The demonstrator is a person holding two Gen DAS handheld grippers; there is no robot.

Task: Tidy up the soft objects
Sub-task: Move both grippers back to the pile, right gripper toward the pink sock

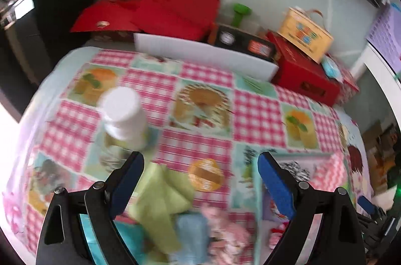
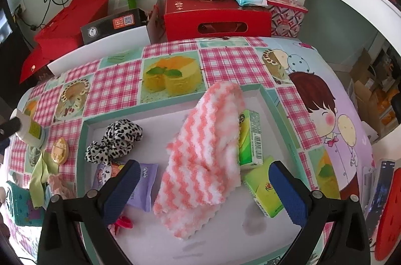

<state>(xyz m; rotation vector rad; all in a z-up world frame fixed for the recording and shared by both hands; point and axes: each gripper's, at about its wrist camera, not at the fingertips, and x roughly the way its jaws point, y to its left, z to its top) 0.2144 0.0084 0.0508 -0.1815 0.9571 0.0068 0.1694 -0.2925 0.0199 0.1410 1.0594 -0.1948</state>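
Observation:
A pink-and-white striped fluffy cloth (image 2: 200, 152) lies across the white tray with the teal rim (image 2: 140, 112). My right gripper (image 2: 204, 164) hangs open just above the cloth, without touching it. A leopard-print scrunchie (image 2: 115, 139) also lies in the tray. Left of the tray, a light green cloth (image 1: 160, 194), a blue soft piece (image 1: 193, 227) and a pink fluffy item (image 1: 225, 227) lie in a heap on the tablecloth. My left gripper (image 1: 200, 156) is open above that heap and holds nothing; this view is blurred.
The tray also holds two green tissue packs (image 2: 250, 139), a purple packet (image 2: 142, 184) and a pink clip (image 2: 122, 223). A white-capped bottle (image 1: 122, 112) and a gold oval piece (image 2: 60, 149) stand left of it. Red boxes (image 2: 215, 19) line the table's back edge.

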